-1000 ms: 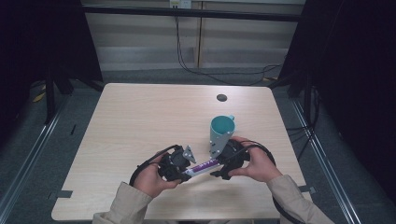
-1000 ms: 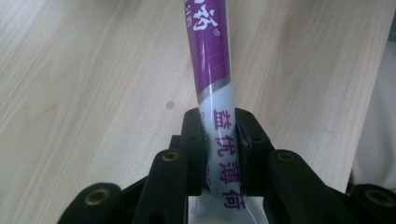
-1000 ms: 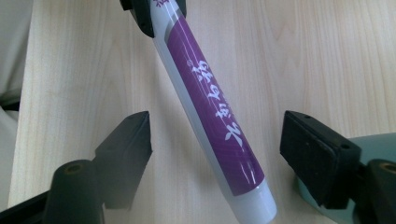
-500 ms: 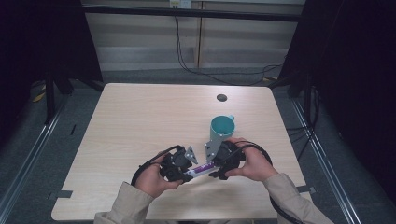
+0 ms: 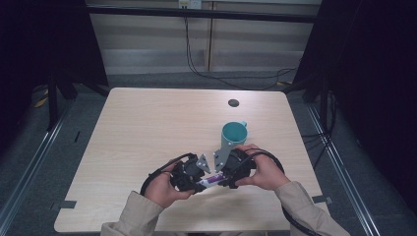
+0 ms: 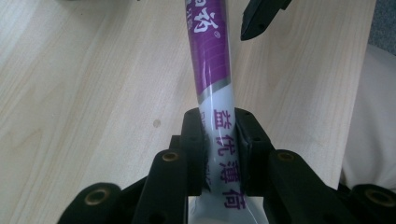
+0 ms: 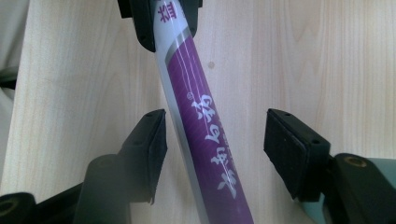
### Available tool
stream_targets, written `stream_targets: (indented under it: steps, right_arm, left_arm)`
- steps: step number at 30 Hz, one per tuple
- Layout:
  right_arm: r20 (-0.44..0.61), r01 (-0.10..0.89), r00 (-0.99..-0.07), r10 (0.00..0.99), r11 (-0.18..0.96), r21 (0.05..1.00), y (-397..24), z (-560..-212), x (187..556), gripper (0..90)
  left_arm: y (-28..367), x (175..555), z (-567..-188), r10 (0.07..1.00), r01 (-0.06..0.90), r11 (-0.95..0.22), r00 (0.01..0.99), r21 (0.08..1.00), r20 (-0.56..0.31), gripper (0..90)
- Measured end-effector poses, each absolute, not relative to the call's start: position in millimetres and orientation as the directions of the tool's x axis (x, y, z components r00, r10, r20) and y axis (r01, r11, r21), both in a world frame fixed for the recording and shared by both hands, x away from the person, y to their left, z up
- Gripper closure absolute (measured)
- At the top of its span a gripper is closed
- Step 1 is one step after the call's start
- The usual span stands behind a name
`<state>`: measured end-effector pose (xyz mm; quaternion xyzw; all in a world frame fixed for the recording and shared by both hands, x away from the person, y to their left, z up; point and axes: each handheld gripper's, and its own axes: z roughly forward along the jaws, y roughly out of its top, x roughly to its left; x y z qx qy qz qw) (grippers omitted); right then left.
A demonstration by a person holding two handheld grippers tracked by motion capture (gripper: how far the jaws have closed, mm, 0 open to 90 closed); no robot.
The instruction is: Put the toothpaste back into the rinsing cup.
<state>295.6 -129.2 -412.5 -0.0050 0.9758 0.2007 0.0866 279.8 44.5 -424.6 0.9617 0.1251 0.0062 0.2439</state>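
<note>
A purple and white toothpaste tube [image 5: 210, 181] is held just above the table near its front edge, between the two grippers. My left gripper [image 6: 219, 144] is shut on the tube's white flat end [image 6: 224, 140]. My right gripper [image 7: 215, 140] faces it and stands open, its jaws on either side of the tube's purple part [image 7: 205, 126] without touching it. In the high view the left gripper [image 5: 187, 174] and the right gripper [image 5: 231, 169] nearly meet. A teal mug [image 5: 233, 133] stands upright just behind the right gripper.
A small dark round spot [image 5: 233, 103] sits on the wooden table [image 5: 147, 128] near the far edge. Black cables loop from both grippers over the front of the table. The person's sleeves come in at the bottom.
Both grippers and the tube have shifted slightly left and stayed close together. The right gripper's jaws stand around the tube.
</note>
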Motion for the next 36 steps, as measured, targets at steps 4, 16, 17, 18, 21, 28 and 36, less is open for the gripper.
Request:
stream_targets:
  steps: [4, 16, 17, 18, 21, 28, 36]
  right_arm:
    - [-0.147, -0.042, -0.989, 0.014, 0.926, 0.375, -127, -416, 296, 42.7]
    - [-0.104, -0.022, -0.994, 0.013, 0.943, 0.332, -122, -425, 299, 60.9]
    - [-0.096, -0.017, -0.995, 0.015, 0.945, 0.325, -122, -425, 299, 62.8]
    - [-0.097, -0.013, -0.995, 0.020, 0.946, 0.325, -122, -426, 299, 64.1]
    - [-0.074, 0.015, -0.996, 0.043, 0.940, 0.340, -123, -427, 299, 67.9]
    - [-0.046, 0.079, -0.994, 0.103, 0.925, 0.372, -136, -424, 301, 69.3]
    - [-0.040, 0.133, -0.986, 0.160, 0.914, 0.382, -151, -423, 302, 69.2]
  left_arm:
    - [45, 281, -424, 0.228, 0.223, -0.855, 0.972, 0.468, -0.047, 75.8]
    - [48, 281, -418, 0.228, 0.216, -0.829, 0.973, 0.517, -0.041, 75.5]
    - [48, 280, -418, 0.233, 0.215, -0.825, 0.972, 0.523, -0.032, 75.1]
    - [49, 280, -418, 0.232, 0.208, -0.822, 0.972, 0.530, -0.020, 74.4]
    - [52, 283, -417, 0.228, 0.209, -0.804, 0.973, 0.557, -0.036, 69.7]
    - [61, 284, -418, 0.240, 0.206, -0.751, 0.970, 0.628, -0.031, 30.9]
    - [71, 287, -414, 0.288, 0.241, -0.710, 0.957, 0.662, -0.039, 21.6]
